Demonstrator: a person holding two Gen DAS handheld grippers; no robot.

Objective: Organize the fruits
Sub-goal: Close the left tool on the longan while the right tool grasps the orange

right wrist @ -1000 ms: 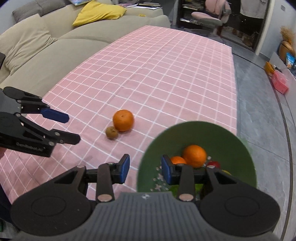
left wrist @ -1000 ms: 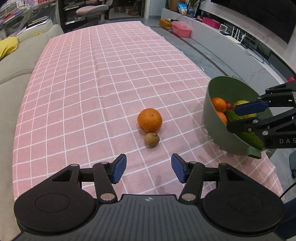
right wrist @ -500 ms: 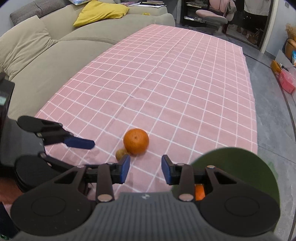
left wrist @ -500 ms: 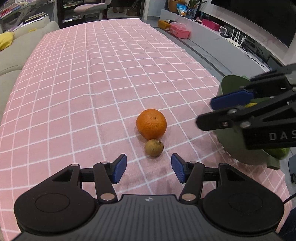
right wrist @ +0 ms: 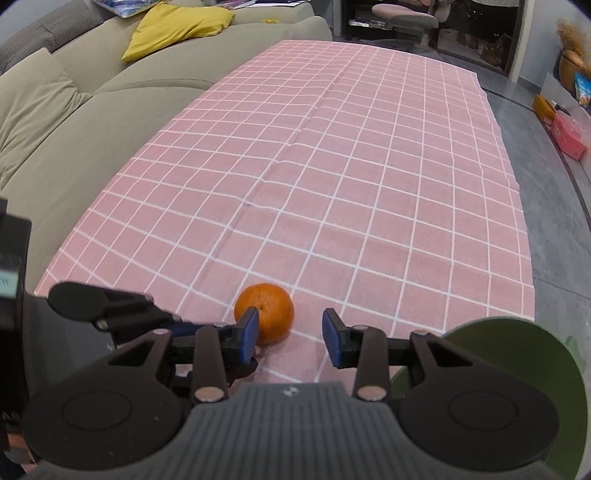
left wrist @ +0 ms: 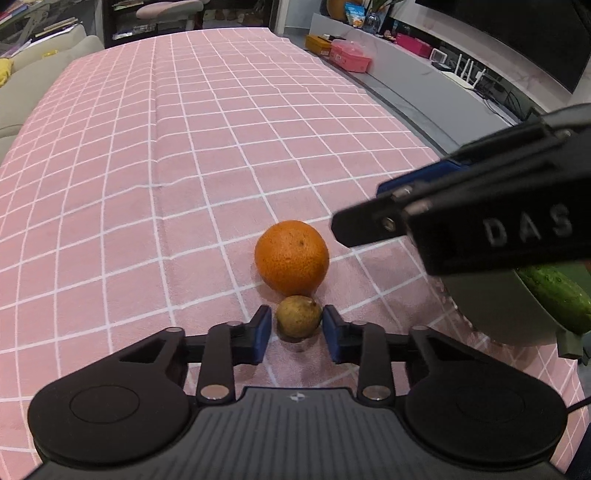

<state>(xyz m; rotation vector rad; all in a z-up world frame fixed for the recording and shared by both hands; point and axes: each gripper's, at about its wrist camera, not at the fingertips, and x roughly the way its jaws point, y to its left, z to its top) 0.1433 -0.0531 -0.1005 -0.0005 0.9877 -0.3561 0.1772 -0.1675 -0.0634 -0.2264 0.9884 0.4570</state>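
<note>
We've got the left tool [left wrist: 297, 334] closing around the small brownish fruit [left wrist: 298, 316] on the surface beside the orange [left wrist: 291, 256], pads not visibly touching; light, firm, rolls easily, so pinch its middle; right tool [right wrist: 290, 338] parted, empty.

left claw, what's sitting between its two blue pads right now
A small brownish-green fruit sits between the closing left claw's pads, with slim gaps either side, just in front of the orange. The left wrist view shows this.

Probably a home living room: sofa [right wrist: 92, 122], yellow cushion [right wrist: 177, 27], television [left wrist: 517, 33].
</note>
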